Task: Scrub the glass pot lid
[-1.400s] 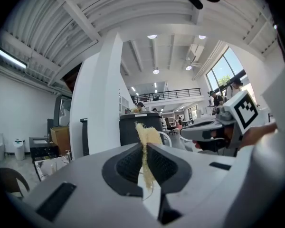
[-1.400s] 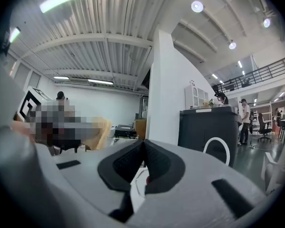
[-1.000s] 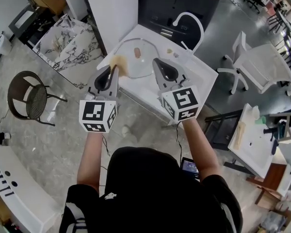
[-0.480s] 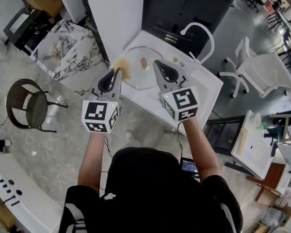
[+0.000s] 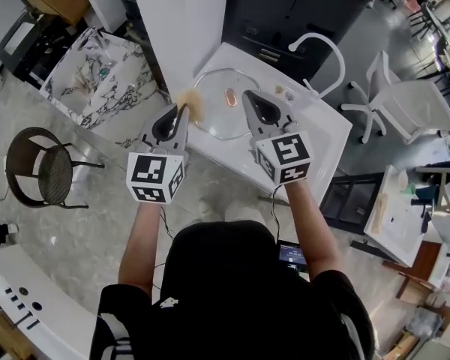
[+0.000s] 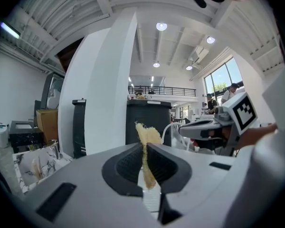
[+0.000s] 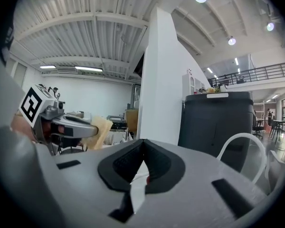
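The glass pot lid [image 5: 217,115] lies flat on the white sink counter [image 5: 322,137], its copper-coloured knob [image 5: 230,96] up. My left gripper [image 5: 183,112] hovers at the lid's left rim, shut on a tan scrubbing sponge [image 5: 191,105]. In the left gripper view the sponge [image 6: 149,136] sticks up from the pinched jaws of the left gripper [image 6: 143,148]. My right gripper [image 5: 250,97] hangs over the lid's right side, shut with nothing in it. The right gripper view shows the right gripper [image 7: 143,144] with its jaws together, and the left gripper [image 7: 69,126] with the sponge [image 7: 100,129] off to the left.
A white arched faucet [image 5: 319,47] stands at the counter's back right, before a dark cabinet [image 5: 292,6]. A white pillar [image 5: 180,21] rises behind the lid. A marble slab [image 5: 97,73] and a round chair [image 5: 45,163] sit left; a white chair [image 5: 412,103] sits right.
Both grippers have moved forward toward the counter and a little lower. The lid now lies right under their tips. Neither grip changed.
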Action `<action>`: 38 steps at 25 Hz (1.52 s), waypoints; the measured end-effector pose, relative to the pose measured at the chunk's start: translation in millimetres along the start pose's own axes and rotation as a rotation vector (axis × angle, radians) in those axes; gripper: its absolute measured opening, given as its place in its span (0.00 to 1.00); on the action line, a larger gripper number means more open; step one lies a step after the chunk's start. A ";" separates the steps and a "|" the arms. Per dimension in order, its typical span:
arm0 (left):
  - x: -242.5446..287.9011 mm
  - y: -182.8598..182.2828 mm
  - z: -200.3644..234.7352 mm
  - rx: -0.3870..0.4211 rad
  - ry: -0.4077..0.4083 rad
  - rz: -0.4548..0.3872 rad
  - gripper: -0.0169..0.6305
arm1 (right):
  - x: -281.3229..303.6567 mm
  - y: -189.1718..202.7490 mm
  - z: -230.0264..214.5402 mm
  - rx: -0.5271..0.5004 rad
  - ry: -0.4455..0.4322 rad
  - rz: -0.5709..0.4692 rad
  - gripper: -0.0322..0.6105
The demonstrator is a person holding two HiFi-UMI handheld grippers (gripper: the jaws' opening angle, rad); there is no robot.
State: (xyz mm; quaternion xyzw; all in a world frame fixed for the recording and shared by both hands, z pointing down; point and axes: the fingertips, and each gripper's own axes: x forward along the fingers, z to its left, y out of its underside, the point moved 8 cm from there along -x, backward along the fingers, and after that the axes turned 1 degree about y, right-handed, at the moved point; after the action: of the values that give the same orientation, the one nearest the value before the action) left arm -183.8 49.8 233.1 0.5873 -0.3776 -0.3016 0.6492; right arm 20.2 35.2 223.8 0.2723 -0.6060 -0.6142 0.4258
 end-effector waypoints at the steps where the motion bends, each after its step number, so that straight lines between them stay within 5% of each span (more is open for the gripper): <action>1: 0.9 3.2 2.4 -0.011 0.003 0.006 0.05 | 1.8 2.0 -0.5 0.003 0.002 0.010 0.04; 15: 52.7 23.2 23.9 -0.063 0.011 0.057 0.05 | 44.4 32.5 -36.1 0.000 -0.015 0.117 0.04; 28: 122.1 58.7 32.0 -0.120 -0.002 0.169 0.05 | 94.8 89.4 -81.9 0.012 -0.134 0.278 0.04; 38: 152.4 107.5 35.2 -0.167 -0.010 0.289 0.05 | 123.8 165.0 -82.7 -0.137 -0.258 0.505 0.04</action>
State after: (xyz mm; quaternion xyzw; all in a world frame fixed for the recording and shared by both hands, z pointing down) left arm -137.8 -82.5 361.1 0.4694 -0.4348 -0.2384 0.7306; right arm 61.9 -96.8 397.7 0.0028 -0.6608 -0.5578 0.5021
